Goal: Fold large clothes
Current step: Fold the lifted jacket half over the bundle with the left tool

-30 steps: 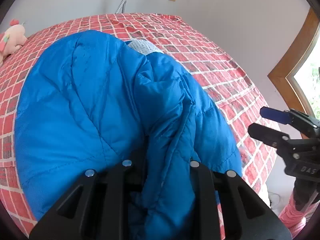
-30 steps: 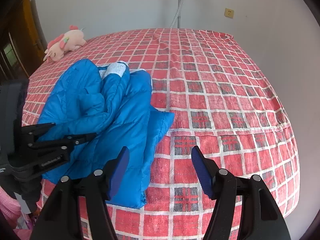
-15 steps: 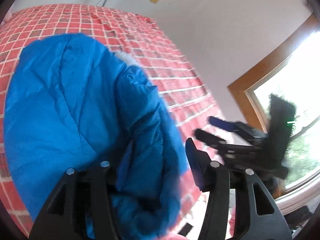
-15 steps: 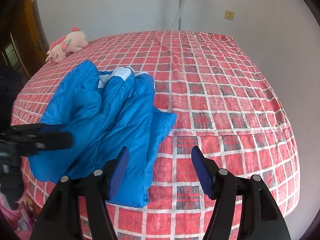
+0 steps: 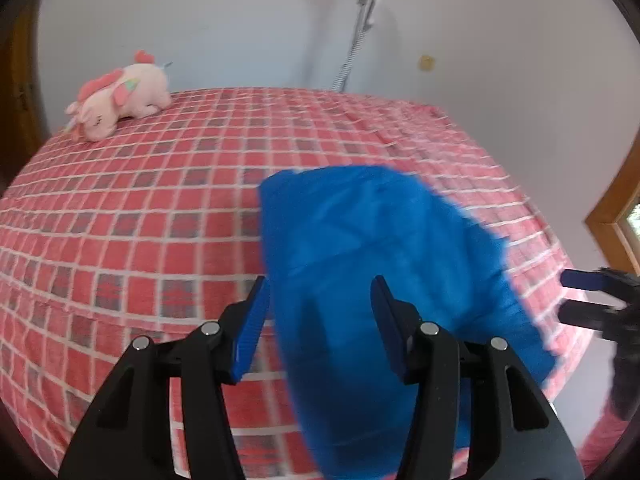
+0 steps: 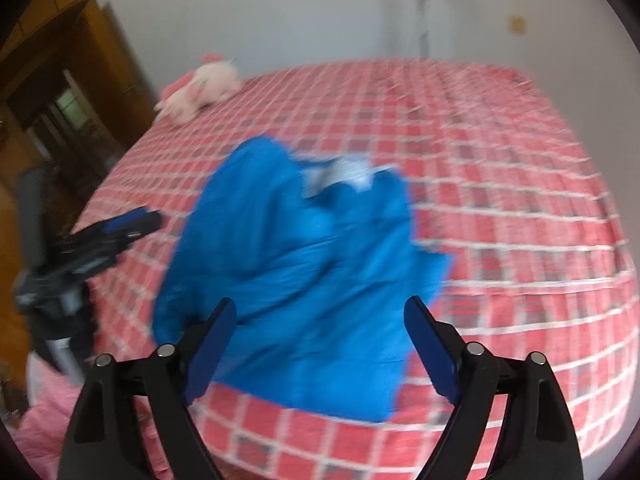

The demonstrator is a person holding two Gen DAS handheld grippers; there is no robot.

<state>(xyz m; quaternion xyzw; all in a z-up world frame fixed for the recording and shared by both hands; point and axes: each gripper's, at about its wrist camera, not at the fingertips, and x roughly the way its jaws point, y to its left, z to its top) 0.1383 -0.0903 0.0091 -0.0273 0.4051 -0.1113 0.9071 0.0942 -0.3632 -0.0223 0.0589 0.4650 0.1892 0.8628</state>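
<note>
blue padded jacket (image 6: 304,280) bunched in a heap on the red checked bed cover (image 6: 500,184), near the front edge of the bed, blurred in both views. in right wrist view heap fills centre to 7 o'clock, pale grey lining patch (image 6: 348,172) showing at its 12 o'clock end, lower hem close to the mattress edge at 6 o'clock. in left wrist view same jacket (image 5: 380,264) runs from centre down to 6 o'clock, front part rising up between the fingers and blocking the lower frame

left gripper (image 5: 320,320) jaws apart, blue pads wide of each other; jacket fabric passing between them, can't tell if touching either pad, not clamped. right gripper (image 6: 320,340) jaws apart too, spread wide, hanging over the near end of the jacket, nothing pinched

each gripper visible in the other's view: right gripper (image 5: 592,300) at 3 o'clock in left wrist view, off the bed's corner, apart from the jacket; left gripper (image 6: 92,244) at 9 o'clock in right wrist view, blurred, beside the jacket's left edge, contact unclear

pink plush toy (image 5: 120,96) lying on the far left of the bed at 10 o'clock, well apart from jacket. grey wall (image 5: 240,20) behind the bed, metal pole (image 5: 360,28) against it at 12 o'clock, small yellow wall socket (image 5: 426,62) at 1 o'clock. wooden window frame (image 5: 616,212) at 3 o'clock in left wrist view. wooden door frame (image 6: 60,72) at 10 o'clock in right wrist view
</note>
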